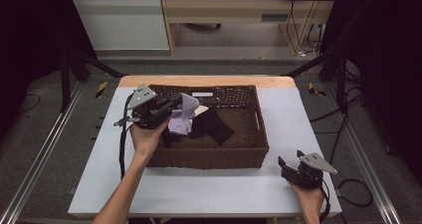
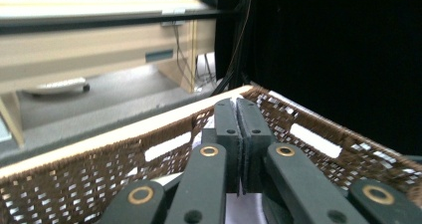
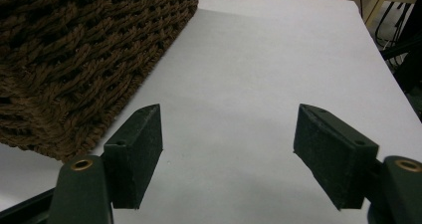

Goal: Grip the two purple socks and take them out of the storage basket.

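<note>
Dim lab, pale wooden furniture at the back; white-topped table (image 1: pixel 209 184) with a dark brown woven wicker basket (image 1: pixel 209 154) on it.

Left gripper (image 1: pixel 174 104) is over the basket's left end, jaws pinched together on a pale lilac cloth (image 1: pixel 181 117) that hangs from them into the basket. In the left gripper view the two pads (image 2: pixel 227 129) are pressed nearly flat together, with a sliver of pale fabric below them and the basket's far wall behind. A black cloth (image 1: pixel 211 124) lies on the basket floor just beside the lilac one, touching it. Right gripper (image 1: pixel 288 163) is at the table's near right corner, well apart from the basket, jaws spread wide with nothing between them. In the right gripper view just bare white tabletop sits between its pads (image 3: pixel 137 152), basket corner off to one side.
</note>
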{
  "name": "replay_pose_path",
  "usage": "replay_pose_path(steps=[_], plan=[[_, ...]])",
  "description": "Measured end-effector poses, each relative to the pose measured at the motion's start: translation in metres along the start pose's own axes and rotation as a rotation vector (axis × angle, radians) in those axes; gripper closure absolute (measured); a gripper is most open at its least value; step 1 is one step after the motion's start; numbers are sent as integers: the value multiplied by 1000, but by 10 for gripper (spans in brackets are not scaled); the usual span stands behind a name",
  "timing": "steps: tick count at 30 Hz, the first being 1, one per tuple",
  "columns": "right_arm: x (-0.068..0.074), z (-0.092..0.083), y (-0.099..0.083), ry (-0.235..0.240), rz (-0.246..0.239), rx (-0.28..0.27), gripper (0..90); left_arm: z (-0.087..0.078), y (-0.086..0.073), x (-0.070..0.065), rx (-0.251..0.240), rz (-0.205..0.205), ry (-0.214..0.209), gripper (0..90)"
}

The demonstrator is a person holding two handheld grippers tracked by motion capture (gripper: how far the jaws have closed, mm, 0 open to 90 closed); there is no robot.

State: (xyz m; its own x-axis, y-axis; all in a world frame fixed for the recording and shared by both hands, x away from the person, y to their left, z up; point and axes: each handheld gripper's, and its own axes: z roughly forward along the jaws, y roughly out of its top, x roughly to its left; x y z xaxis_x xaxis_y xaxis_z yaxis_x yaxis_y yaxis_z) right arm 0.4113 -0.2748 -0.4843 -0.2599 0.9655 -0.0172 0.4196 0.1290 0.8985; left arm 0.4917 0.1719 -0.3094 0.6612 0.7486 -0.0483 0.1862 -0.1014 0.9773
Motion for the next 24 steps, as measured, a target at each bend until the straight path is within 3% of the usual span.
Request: replay_pose_path(steps=[6,8,15,24], plan=[[0,0,0,-2,0,-1,275,-20,16,-12,-48,10,-36,879],[0,0,0,-1,0,1,275,-30,21,-20,-60,30,-53,878],[0,0,0,-2,0,-1,274,-54,27,-36,-89,53,-99,877],[0,0,0,-3,0,0,274,-82,26,-52,-93,94,-147,877]])
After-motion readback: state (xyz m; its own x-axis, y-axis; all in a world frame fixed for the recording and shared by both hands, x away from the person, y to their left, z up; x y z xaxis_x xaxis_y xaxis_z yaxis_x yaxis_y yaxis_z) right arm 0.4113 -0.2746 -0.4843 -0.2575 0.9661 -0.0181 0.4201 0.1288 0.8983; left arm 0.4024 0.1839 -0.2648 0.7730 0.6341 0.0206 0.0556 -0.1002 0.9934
